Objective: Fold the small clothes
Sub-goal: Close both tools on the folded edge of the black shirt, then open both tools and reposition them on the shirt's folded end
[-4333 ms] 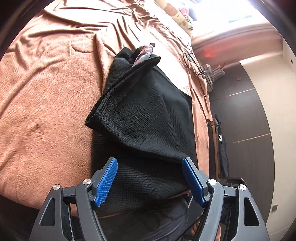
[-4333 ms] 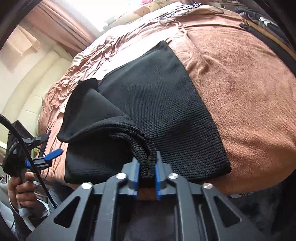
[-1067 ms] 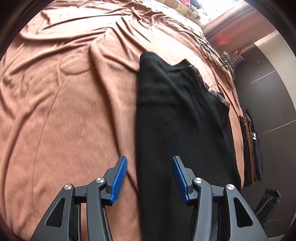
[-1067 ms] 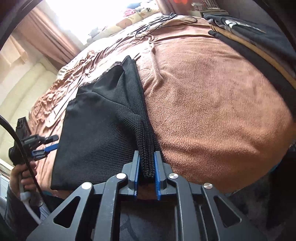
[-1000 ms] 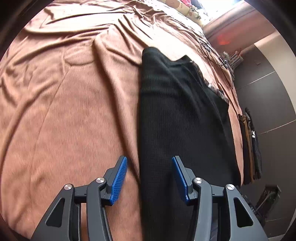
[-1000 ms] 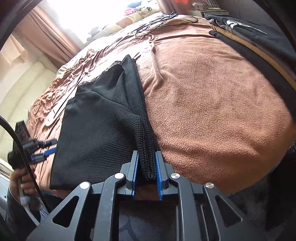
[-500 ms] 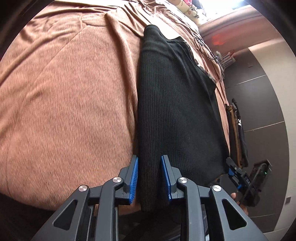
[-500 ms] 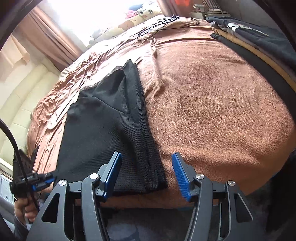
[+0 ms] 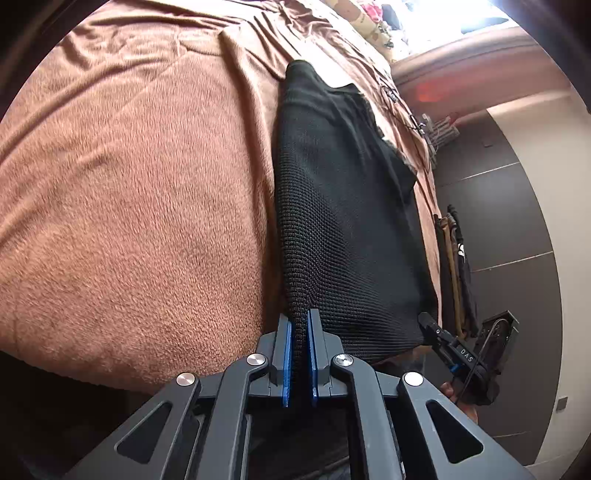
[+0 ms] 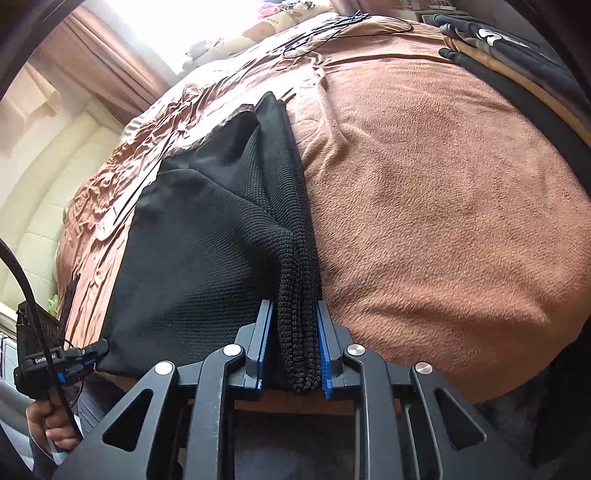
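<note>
A black knit garment (image 9: pixel 343 221) lies folded lengthwise on the brown bed cover (image 9: pixel 129 203). My left gripper (image 9: pixel 299 325) is shut on its near left corner, the jaws closing tight with the thin edge pinched between the blue pads. In the right wrist view the garment (image 10: pixel 192 266) shows a thick folded edge at its right side. My right gripper (image 10: pixel 293 332) has that rolled edge between its pads, and its jaws are closing and pressing on it. Each gripper shows in the other's view: the right gripper (image 9: pixel 439 338) and the left gripper (image 10: pixel 79 356), held by a hand (image 10: pixel 48 424).
A stack of folded dark and tan clothes (image 10: pixel 517 48) lies at the bed's far right edge. Black cables (image 10: pixel 332 29) and soft toys (image 10: pixel 240 35) sit near the window end. The cover (image 10: pixel 443 203) drops off at the near edge to dark floor.
My left gripper slid up to the garment's near left corner and closed on it. My right gripper let go of the folded edge, opened wide, then closed on it again.
</note>
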`<state>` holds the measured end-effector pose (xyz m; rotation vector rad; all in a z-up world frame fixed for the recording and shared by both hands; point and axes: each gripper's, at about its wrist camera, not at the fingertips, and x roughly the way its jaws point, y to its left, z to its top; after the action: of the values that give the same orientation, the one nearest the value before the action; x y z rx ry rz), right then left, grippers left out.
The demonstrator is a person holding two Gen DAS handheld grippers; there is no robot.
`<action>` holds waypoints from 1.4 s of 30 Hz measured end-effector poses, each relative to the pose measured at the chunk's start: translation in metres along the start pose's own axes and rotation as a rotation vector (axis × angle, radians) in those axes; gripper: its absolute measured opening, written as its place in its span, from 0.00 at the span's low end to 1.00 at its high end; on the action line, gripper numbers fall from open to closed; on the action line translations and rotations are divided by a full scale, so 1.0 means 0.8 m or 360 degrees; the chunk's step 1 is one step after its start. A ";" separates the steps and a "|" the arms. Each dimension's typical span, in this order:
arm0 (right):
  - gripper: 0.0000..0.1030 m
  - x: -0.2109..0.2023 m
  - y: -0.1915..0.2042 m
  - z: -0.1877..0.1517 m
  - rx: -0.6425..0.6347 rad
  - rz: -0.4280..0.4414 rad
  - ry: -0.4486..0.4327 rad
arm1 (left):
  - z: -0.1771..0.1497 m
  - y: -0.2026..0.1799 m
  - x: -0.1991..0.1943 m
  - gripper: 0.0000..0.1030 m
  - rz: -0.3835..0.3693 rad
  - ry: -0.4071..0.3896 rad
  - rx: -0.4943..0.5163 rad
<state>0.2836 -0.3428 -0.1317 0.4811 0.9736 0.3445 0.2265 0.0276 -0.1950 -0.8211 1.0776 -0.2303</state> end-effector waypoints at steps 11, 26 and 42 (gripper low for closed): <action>0.16 0.006 0.040 -0.024 -0.0001 0.0115 0.0063 | 0.032 0.012 -0.037 0.06 0.0039 -0.0012 0.0011; 0.16 0.028 0.069 -0.034 -0.0065 0.0221 0.0145 | 0.037 0.027 -0.073 0.06 0.0111 -0.0010 0.0028; 0.63 0.026 0.041 0.021 0.0023 0.0261 0.0013 | 0.086 0.009 -0.052 0.38 0.0160 -0.0049 0.0114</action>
<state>0.3067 -0.3091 -0.1210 0.5750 0.9473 0.4873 0.2634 0.0885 -0.1563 -0.7024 1.0727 -0.1698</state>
